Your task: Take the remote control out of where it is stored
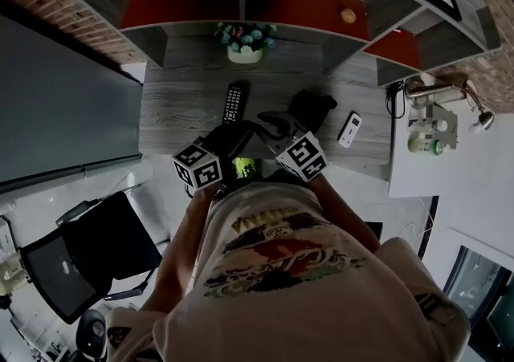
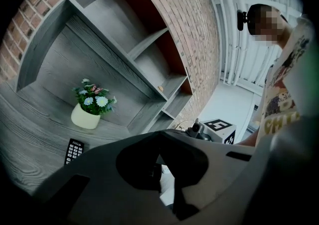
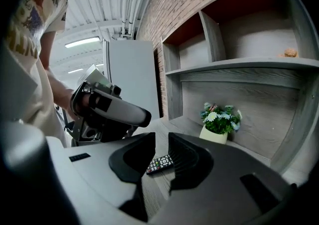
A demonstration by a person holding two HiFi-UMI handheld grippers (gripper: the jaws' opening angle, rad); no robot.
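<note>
Printed shirt (image 1: 281, 248) of the person fills the head view at 6 o'clock, both marker cubes just above it. Left gripper (image 2: 159, 156): jaw tips pressed together, nothing pinched, only a thin sliver of light lower down between the pads. Right gripper (image 3: 161, 145): jaws slightly spread, narrow gap, nothing in it; the desk shows through the gap. Both grippers hang above the near edge of the grey wooden desk (image 1: 177, 103), close beside each other, not touching anything on it.

Black remote control (image 1: 233, 102) lies flat on the open desk top at 12 o'clock from the left gripper, apart from both grippers, buttons up. White flower pot (image 1: 245, 53) with blue and white flowers stands just past it at 12 o'clock, against the shelf unit's back wall. Smaller white remote (image 1: 349, 129) lies near the desk's 3 o'clock end. Dark bundle (image 1: 313, 107), kind unclear, sits between the two remotes. Two small orange items (image 1: 344, 4) rest on a shelf at 1 o'clock.
</note>
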